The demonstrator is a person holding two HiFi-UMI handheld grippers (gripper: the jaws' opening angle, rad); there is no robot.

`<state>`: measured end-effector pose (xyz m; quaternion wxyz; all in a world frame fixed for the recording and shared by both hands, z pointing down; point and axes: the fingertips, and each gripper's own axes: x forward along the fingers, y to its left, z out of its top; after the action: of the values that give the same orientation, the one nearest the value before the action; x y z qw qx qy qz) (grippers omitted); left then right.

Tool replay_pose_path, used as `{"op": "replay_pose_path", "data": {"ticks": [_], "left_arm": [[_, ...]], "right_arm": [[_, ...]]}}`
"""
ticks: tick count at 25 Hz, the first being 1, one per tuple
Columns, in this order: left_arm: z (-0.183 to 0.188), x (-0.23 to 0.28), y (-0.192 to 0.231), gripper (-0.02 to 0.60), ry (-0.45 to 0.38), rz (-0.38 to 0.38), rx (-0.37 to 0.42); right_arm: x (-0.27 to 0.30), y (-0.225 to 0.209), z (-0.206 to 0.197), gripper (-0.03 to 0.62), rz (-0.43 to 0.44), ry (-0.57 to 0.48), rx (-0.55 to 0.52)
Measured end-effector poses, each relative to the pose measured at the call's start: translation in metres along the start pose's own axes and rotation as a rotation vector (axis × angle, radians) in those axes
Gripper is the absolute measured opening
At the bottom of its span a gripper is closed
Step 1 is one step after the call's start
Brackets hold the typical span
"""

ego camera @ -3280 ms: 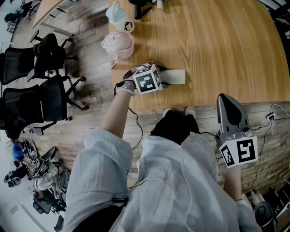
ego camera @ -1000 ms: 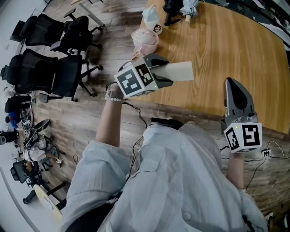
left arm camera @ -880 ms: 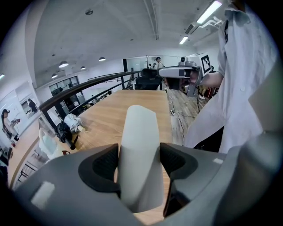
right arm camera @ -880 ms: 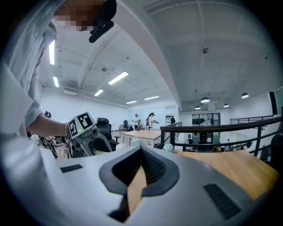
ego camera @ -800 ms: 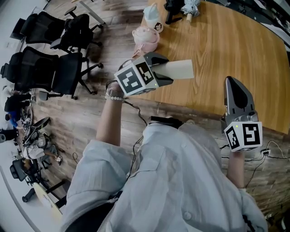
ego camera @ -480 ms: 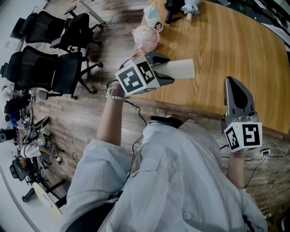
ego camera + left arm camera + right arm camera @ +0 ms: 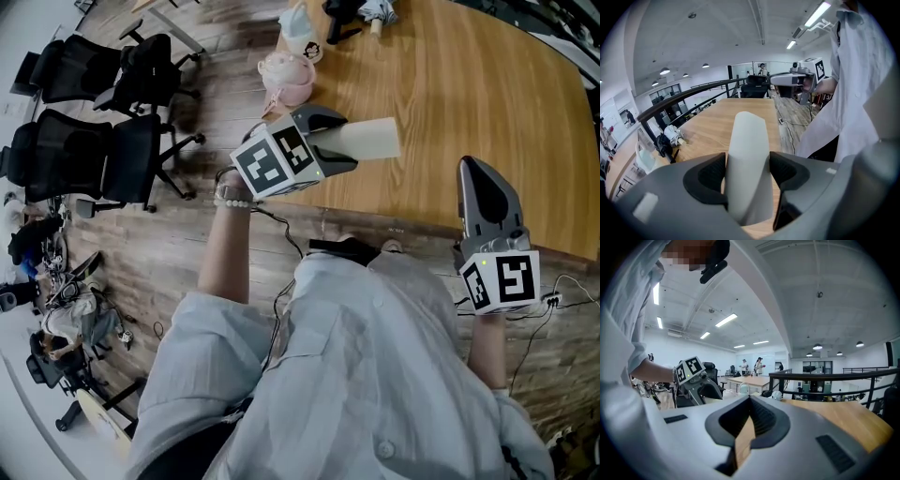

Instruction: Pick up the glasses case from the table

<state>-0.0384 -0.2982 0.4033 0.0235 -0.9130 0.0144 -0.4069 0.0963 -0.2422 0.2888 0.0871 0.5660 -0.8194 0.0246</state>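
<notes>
The glasses case (image 7: 368, 139) is a long off-white box. It is held off the wooden table (image 7: 469, 84), near the table's left front corner, sticking out to the right from my left gripper (image 7: 339, 142), which is shut on it. In the left gripper view the case (image 7: 747, 154) stands between the two dark pads (image 7: 708, 176) and points over the tabletop. My right gripper (image 7: 475, 176) hangs at the table's front edge, well right of the case. Its jaws are shut with nothing between them (image 7: 749, 420).
A pink lidded pot (image 7: 284, 77), a pale cup (image 7: 302, 28) and a dark bundle (image 7: 352, 11) stand at the table's far left end. Black office chairs (image 7: 94, 150) fill the floor to the left. Cables (image 7: 562, 300) trail on the floor at right.
About three seconds ago the case lay on the table under my left gripper; now it is held up off the table. Over the last second both grippers have hardly moved.
</notes>
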Motion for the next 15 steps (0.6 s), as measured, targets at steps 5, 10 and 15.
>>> {"op": "replay_pose_path", "data": {"ticks": [5, 10, 15], "left_arm": [[0.0032, 0.0033, -0.0022, 0.295, -0.005, -0.01, 0.012], [0.0065, 0.0048, -0.0048, 0.295, -0.007, -0.016, 0.016], [0.0085, 0.0046, -0.0048, 0.295, -0.008, -0.018, 0.022]], "right_arm": [[-0.0036, -0.0005, -0.0022, 0.0, -0.008, 0.007, 0.003], [-0.008, -0.0002, -0.0034, 0.0, -0.012, 0.014, 0.007], [-0.01, 0.0008, -0.0034, 0.0, -0.013, 0.018, 0.007]]}}
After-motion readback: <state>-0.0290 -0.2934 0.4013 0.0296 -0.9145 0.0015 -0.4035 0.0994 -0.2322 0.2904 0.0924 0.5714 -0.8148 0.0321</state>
